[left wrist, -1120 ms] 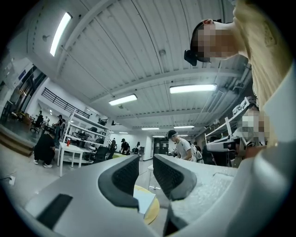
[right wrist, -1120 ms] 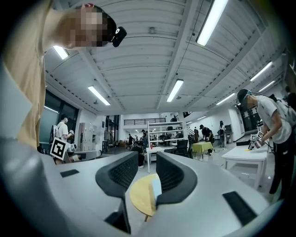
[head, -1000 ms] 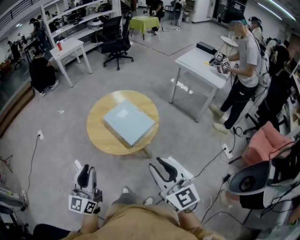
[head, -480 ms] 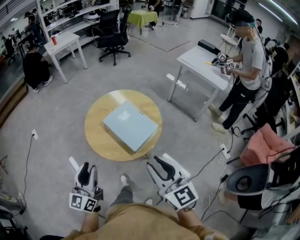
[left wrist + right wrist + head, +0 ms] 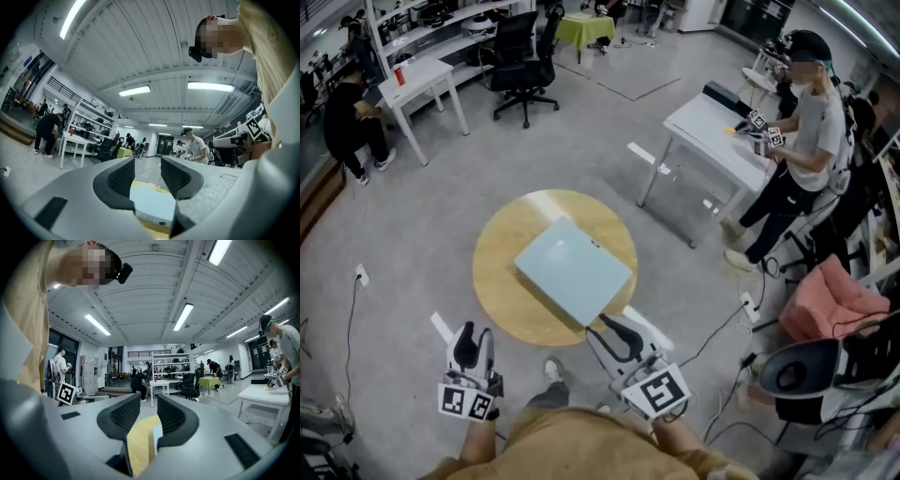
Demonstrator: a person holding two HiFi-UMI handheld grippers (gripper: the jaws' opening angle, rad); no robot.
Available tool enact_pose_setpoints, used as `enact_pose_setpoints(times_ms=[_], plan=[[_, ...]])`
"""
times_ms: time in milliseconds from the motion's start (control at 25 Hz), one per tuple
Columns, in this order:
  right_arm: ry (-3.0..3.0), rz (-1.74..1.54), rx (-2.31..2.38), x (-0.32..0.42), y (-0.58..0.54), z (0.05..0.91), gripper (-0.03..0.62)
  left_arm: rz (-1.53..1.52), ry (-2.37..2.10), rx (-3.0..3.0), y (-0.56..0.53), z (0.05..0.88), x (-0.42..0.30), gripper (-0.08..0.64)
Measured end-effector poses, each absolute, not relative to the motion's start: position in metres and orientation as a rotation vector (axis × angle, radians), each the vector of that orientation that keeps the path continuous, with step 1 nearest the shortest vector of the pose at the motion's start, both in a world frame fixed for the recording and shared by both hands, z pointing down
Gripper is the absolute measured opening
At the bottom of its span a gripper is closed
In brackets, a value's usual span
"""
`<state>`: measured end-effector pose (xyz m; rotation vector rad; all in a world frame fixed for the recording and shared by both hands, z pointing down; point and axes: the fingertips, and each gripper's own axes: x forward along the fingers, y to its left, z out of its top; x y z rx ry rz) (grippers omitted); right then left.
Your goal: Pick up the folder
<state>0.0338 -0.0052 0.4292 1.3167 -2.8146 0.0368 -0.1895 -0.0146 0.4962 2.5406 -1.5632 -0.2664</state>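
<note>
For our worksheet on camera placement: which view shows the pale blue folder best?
The head view: the whole top of the folder shows, lying on the round wooden table. The left gripper view catches only its near end, low and foreshortened. The right gripper view shows just a thin sliver.

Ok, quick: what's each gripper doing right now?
Left gripper: open, empty; its jaws have just been opening.
Right gripper: open, empty.

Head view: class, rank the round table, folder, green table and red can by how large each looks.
1. round table
2. folder
3. green table, though it stands far from the camera, so its true size is unsure
4. red can
</note>
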Motion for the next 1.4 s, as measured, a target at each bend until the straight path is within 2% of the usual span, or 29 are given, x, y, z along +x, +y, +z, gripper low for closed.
enact_pose_setpoints(times_ms=[440, 800, 1080, 1280, 1400], plan=[[-2.656, 0.114, 1.470, -0.009, -0.079, 0.444, 0.103, -0.191, -1.402, 2.550, -0.114, 0.529, -0.233, 0.141], [-2.470, 0.299, 1.607, 0.024, -0.098, 0.493, 0.098, -0.173, -1.342, 2.538, -0.151, 0.558, -0.247, 0.003], [-2.373, 0.549, 1.740, 0.078, -0.116, 0.554, 0.118, -0.150, -1.303, 2.451, -0.173, 0.597, -0.228, 0.002], [-2.371, 0.554, 1.687, 0.092, -0.137, 0.583, 0.138, -0.116, -1.258, 2.403, -0.190, 0.624, -0.211, 0.003], [-2.368, 0.546, 1.574, 0.098, -0.157, 0.602, 0.179, -0.066, -1.204, 2.339, -0.191, 0.646, -0.187, 0.005]])
